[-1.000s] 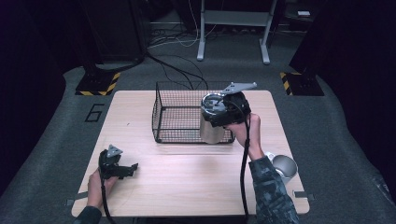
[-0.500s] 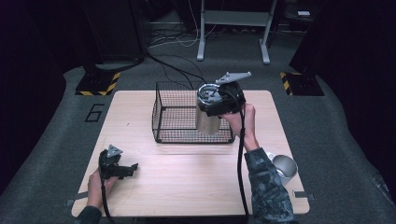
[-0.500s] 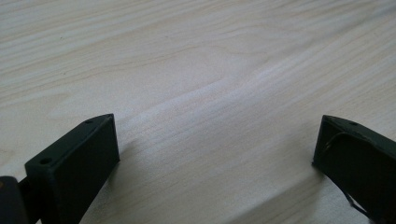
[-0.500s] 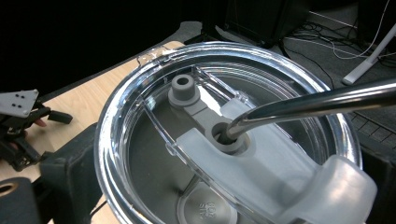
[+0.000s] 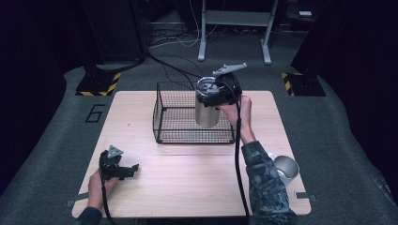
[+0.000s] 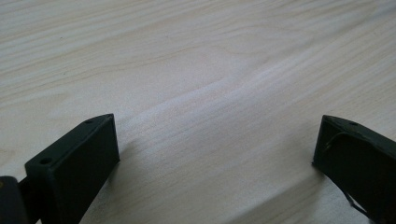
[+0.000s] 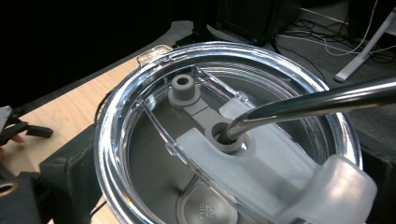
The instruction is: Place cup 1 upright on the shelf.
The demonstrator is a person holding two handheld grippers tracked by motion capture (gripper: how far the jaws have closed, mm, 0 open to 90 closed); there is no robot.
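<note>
Table [image 5: 187, 183], pale wood, nearest item: carries everything listed below.

Left gripper [image 5: 123, 170], near left edge: rests low on the bare wood, jaws spread wide with nothing between them. Idle; little risk here.

Steel cup [image 5: 285, 168], near right edge, beside the sleeve [image 5: 265, 183] of the right arm: upright, close to the table's rim. Judged hazard: a drawn-back elbow could knock it off.

Right gripper [image 5: 212, 96], mid-table: clamped on the upper part of a steel tumbler [image 5: 207, 112], held aloft over the right part of the wire basket [image 5: 192, 115].

Tumbler lid [image 7: 224, 140], clear plastic, with metal straw [image 7: 317, 100] through its hole. Judged hazard: the smooth wall could slide in the jaws; the straw could snag the basket's rim on the way down, tipping the tumbler.

Floor [image 5: 328, 122] beyond, grey, with loose cables [image 5: 173, 63]: no bearing on the handling.
</note>
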